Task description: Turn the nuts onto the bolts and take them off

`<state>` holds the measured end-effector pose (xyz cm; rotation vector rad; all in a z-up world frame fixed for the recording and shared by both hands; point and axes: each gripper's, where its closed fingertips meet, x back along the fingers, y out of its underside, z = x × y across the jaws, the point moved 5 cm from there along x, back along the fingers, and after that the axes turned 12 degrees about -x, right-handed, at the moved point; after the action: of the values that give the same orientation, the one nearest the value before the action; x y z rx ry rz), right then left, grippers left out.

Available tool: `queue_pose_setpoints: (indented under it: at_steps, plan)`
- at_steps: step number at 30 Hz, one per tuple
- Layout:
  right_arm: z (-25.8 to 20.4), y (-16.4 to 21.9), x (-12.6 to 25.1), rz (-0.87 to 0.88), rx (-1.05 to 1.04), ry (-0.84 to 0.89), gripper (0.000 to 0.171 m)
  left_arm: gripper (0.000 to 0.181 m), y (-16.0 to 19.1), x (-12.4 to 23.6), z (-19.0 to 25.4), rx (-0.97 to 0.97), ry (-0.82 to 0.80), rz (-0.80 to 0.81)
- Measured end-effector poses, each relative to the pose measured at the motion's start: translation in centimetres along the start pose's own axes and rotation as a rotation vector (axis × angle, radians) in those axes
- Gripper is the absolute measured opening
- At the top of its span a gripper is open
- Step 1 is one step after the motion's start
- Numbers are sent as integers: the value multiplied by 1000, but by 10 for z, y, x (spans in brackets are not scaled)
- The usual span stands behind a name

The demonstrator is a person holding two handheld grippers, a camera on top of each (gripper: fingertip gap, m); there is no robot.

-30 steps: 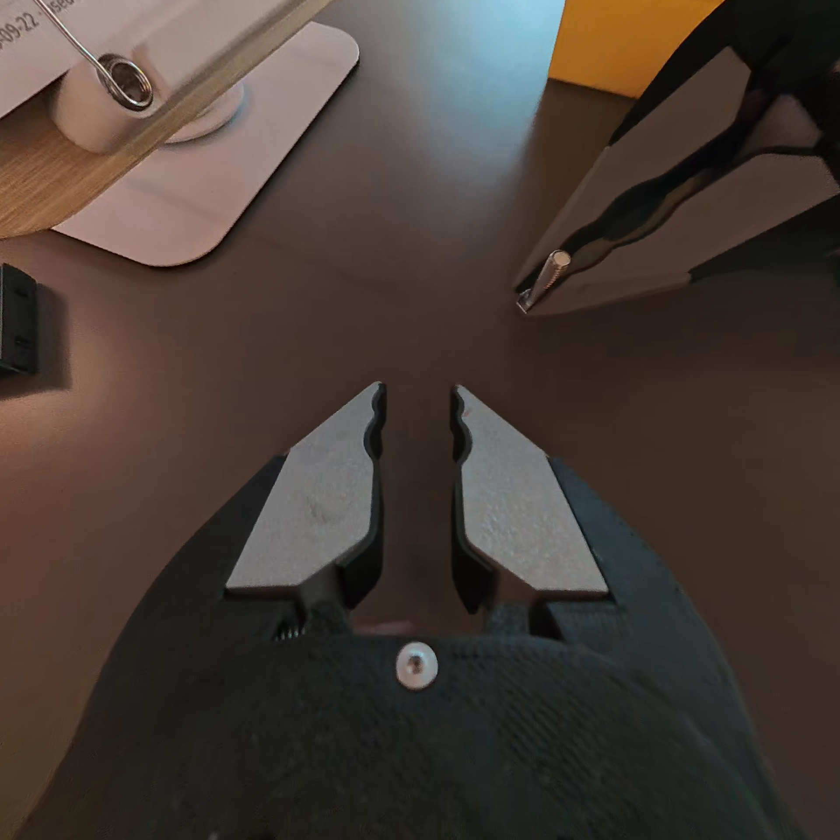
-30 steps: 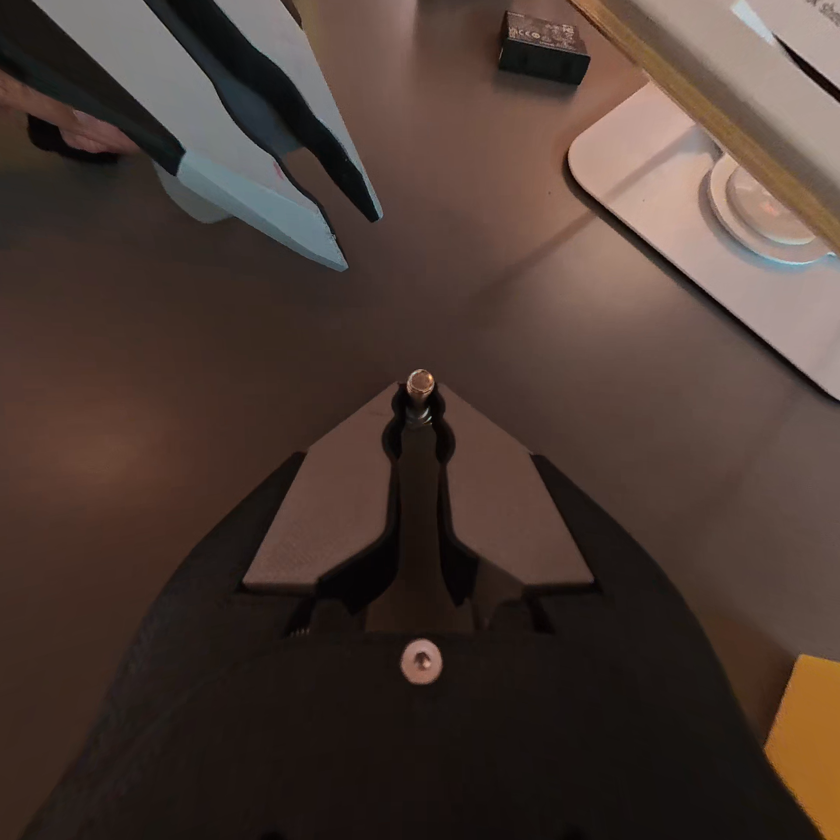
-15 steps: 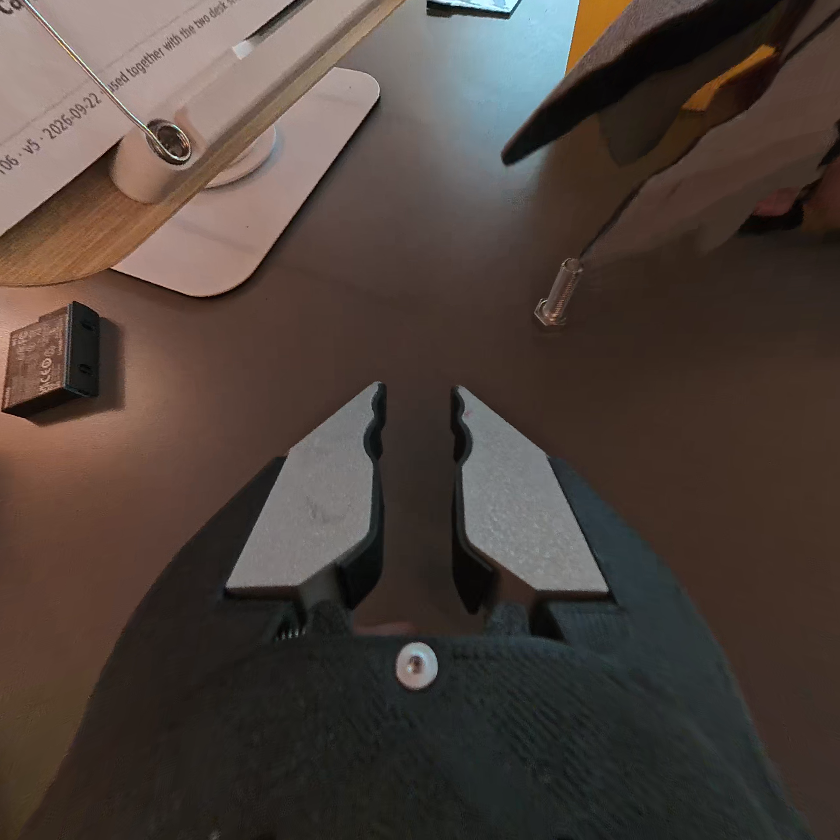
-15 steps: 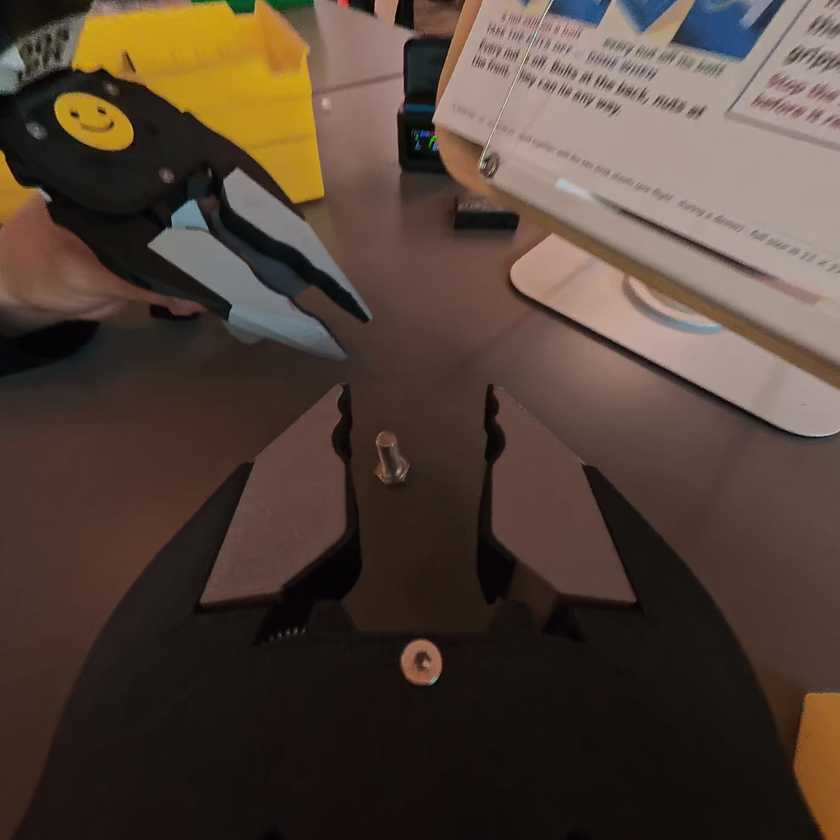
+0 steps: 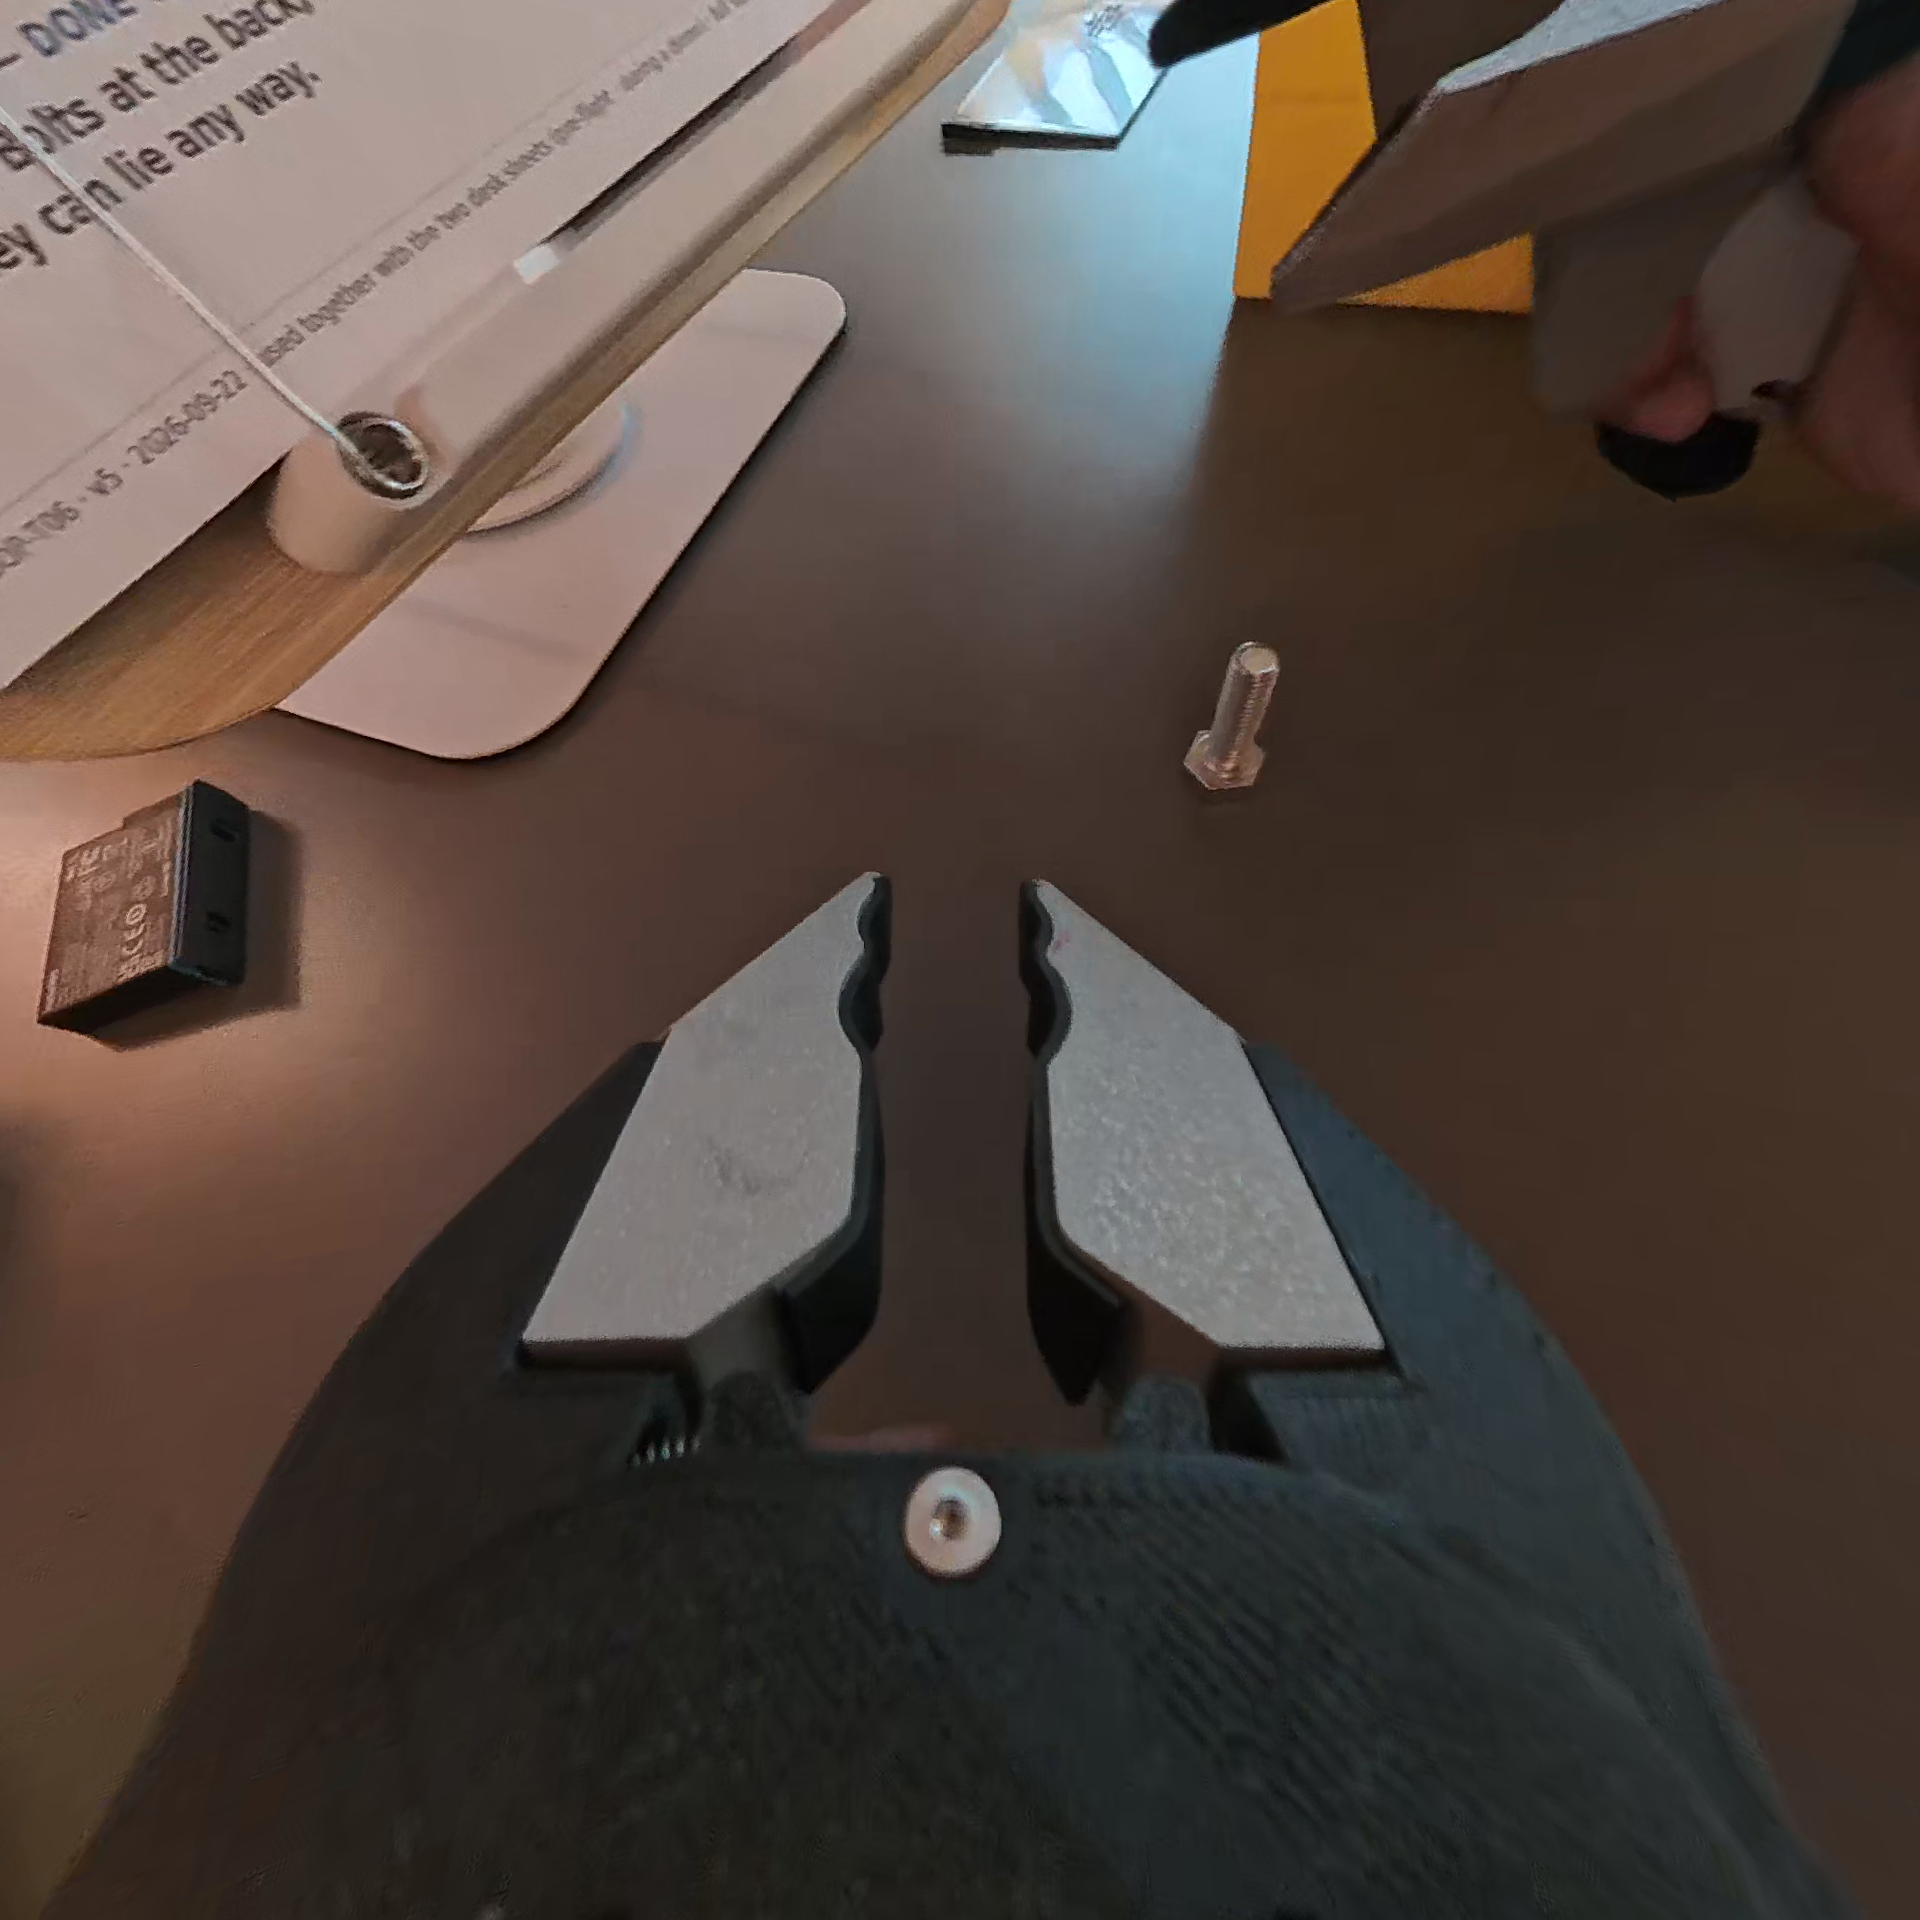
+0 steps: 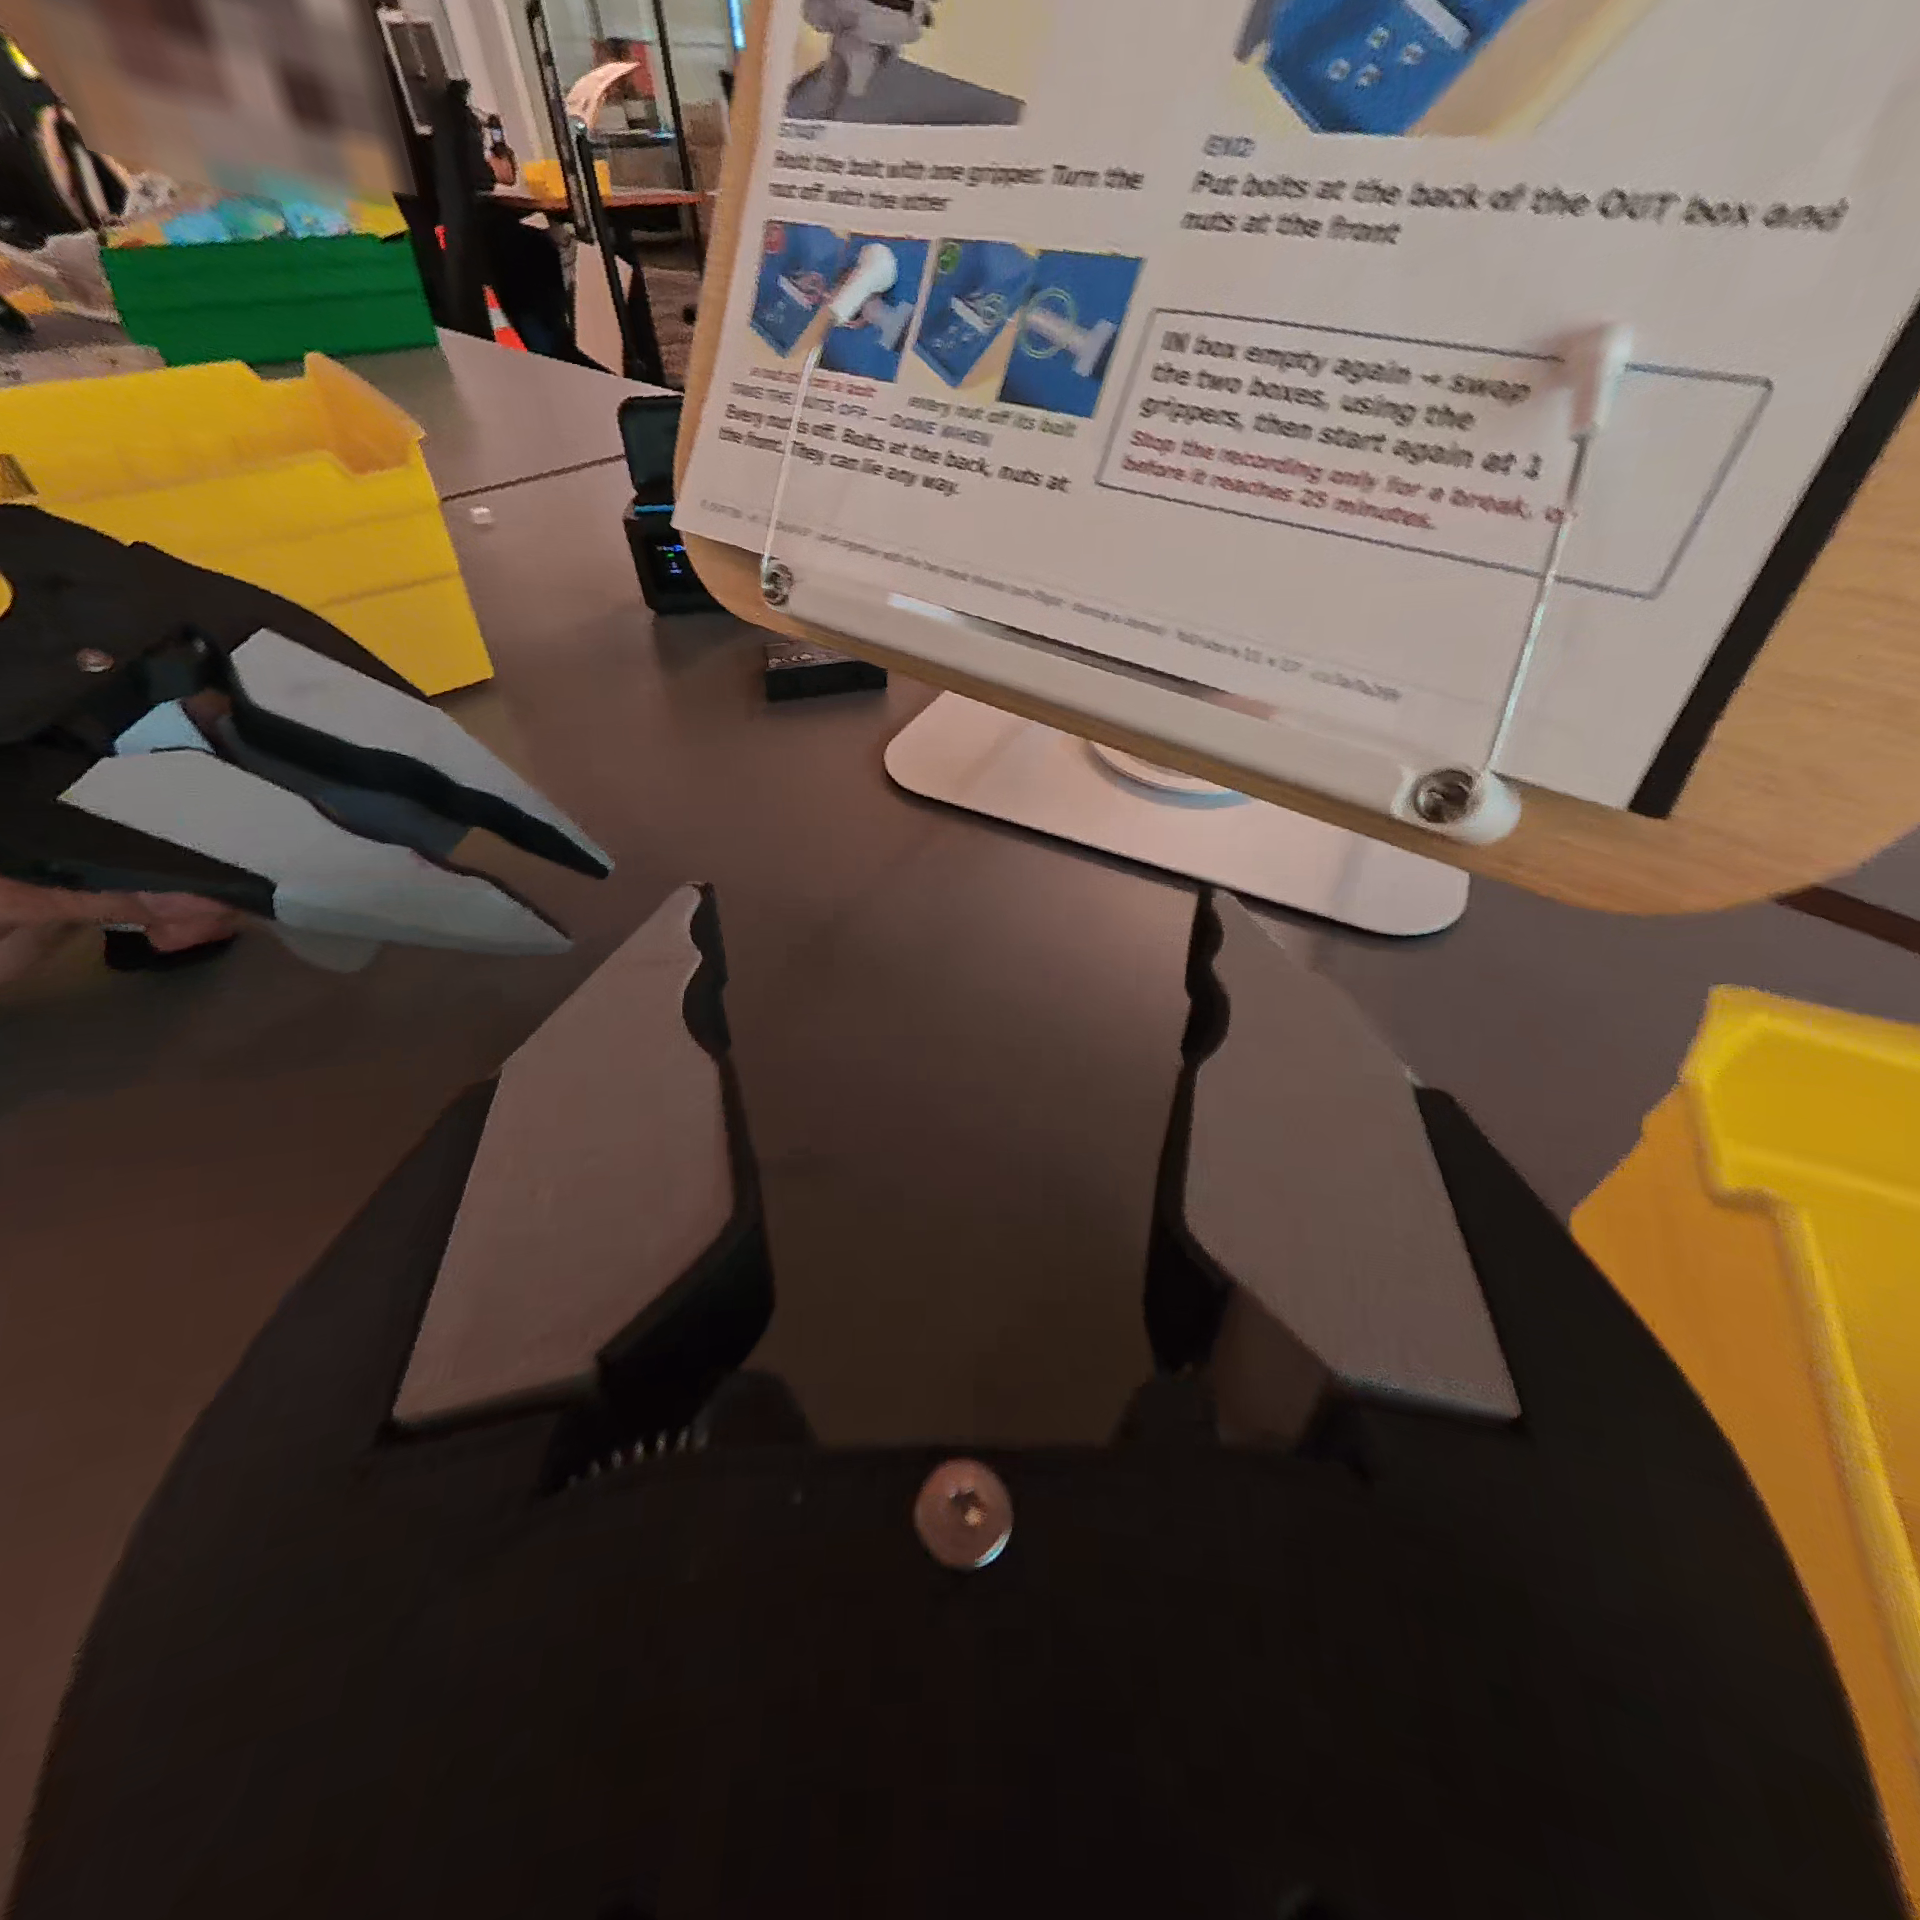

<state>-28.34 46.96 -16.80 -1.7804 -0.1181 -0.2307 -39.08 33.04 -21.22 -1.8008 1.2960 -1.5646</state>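
A silver hex bolt (image 5: 1231, 717) stands on its head on the dark table (image 5: 1455, 1039), alone, a little ahead and to the right of my left gripper (image 5: 954, 904). The left gripper is open by a narrow gap and empty. My right gripper (image 6: 954, 904) is wide open and empty, raised above the table; the bolt does not show in its view. It also shows at the top right of the left wrist view (image 5: 1236, 156), well above the bolt. The left gripper (image 6: 587, 902) shows at the left of the right wrist view. No nut is in view.
A wooden stand with a printed sheet (image 6: 1247, 416) on a white base (image 5: 540, 623) is at the back. Yellow bins are at the left (image 6: 260, 488) and right (image 6: 1787, 1247). A small black battery (image 5: 145, 935) lies left of the left gripper. My left gripper's tips are some 6 cm from the silver hex bolt (image 5: 1231, 717).
My right gripper opened, let go of the bolt and lifted up and away from it. The bolt now stands free on the table. The left gripper stayed open and drew back slightly.
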Motion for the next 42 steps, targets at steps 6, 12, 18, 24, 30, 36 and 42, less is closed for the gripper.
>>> queue_pose_setpoints:
  at_steps: [6, 12, 18, 24, 30, 36, 42]
  plan:
    - [8, 5, -1, -15, -69, 3, 88, 22, -1, -3, 9, -86, -12, -27]
    - [7, 9, -5, -32, -71, 0, 86, 21, -2, 0, 7, -66, -14, 1]
    - [0, 9, -6, -35, -61, -29, 84, 21, -2, -1, 10, -73, -3, -14]
    - [-12, 11, -9, -40, -70, -85, 83, 21, -1, -2, 15, -101, -10, -38]
    - [-37, 14, -17, -76, -34, -175, 82, 22, 2, 0, 24, -65, 29, -70]
    - [-45, 18, -16, -91, 1, -184, 81, 23, 4, -1, 33, -85, 64, -97]
    - [-37, 18, -13, -98, -71, -192, 83, 25, -1, 6, 46, -95, 115, -82]
